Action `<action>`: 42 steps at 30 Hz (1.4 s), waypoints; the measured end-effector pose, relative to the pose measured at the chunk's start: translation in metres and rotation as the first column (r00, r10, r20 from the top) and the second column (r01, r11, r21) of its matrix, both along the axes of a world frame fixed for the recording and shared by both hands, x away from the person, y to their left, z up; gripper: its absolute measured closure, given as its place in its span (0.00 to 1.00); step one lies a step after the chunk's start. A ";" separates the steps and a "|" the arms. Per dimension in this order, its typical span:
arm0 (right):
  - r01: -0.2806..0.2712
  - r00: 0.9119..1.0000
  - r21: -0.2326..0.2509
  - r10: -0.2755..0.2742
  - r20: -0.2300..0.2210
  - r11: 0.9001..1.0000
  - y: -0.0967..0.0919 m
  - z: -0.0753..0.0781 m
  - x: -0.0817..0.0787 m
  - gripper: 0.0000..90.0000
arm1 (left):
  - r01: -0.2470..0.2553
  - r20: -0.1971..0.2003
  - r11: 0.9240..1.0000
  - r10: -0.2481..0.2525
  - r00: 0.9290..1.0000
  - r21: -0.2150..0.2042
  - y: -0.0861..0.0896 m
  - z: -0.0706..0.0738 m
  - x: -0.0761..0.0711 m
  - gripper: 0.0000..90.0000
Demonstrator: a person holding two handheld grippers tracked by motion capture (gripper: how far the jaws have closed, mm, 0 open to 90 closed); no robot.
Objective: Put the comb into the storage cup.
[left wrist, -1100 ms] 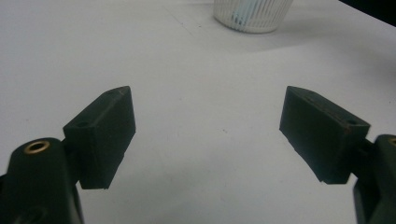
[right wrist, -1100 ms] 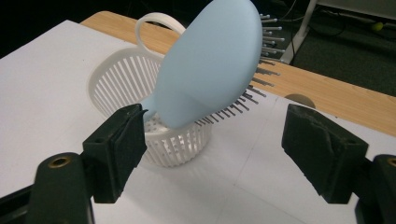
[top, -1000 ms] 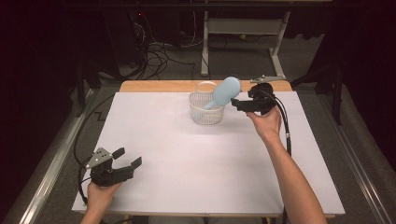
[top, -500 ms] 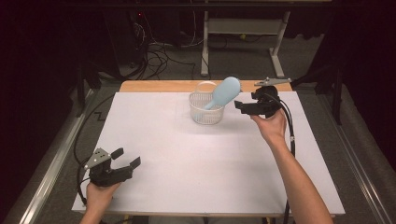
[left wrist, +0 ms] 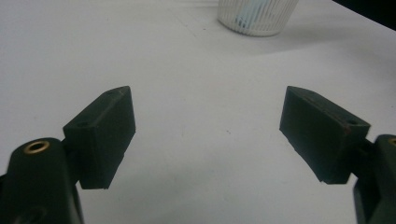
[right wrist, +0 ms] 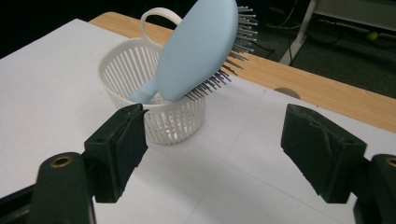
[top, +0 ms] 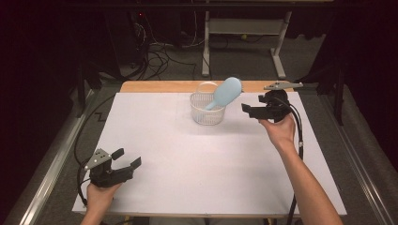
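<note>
Blue hairbrush (top: 225, 93) stands handle-down in the white basket (top: 207, 108) near the table's (top: 187, 178) far edge, head leaning out over the rim on the right. Right gripper (top: 249, 110) sits just right of the basket, jaws spread wide, holding nothing, brush not touched. Left gripper (top: 127, 159) rests at the near left corner, well apart from the basket, jaws wide open and empty too.
</note>
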State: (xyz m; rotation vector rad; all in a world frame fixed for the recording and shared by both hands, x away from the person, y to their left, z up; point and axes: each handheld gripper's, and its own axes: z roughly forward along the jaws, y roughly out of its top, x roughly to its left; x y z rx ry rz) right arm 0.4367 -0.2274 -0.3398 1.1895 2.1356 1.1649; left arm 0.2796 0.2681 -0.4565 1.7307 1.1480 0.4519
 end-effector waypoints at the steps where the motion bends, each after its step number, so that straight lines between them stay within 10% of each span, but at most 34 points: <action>1: -0.002 1.000 0.001 0.002 0.004 1.000 -0.002 0.000 -0.001 0.26 | 0.000 0.000 1.000 0.000 1.000 0.000 0.000 0.000 0.000 0.20; 42: 0.020 0.999 0.039 -0.021 0.030 0.999 -0.044 -0.005 -0.030 0.26 | -0.004 -0.001 1.000 0.004 1.000 -0.012 0.001 0.000 0.000 0.20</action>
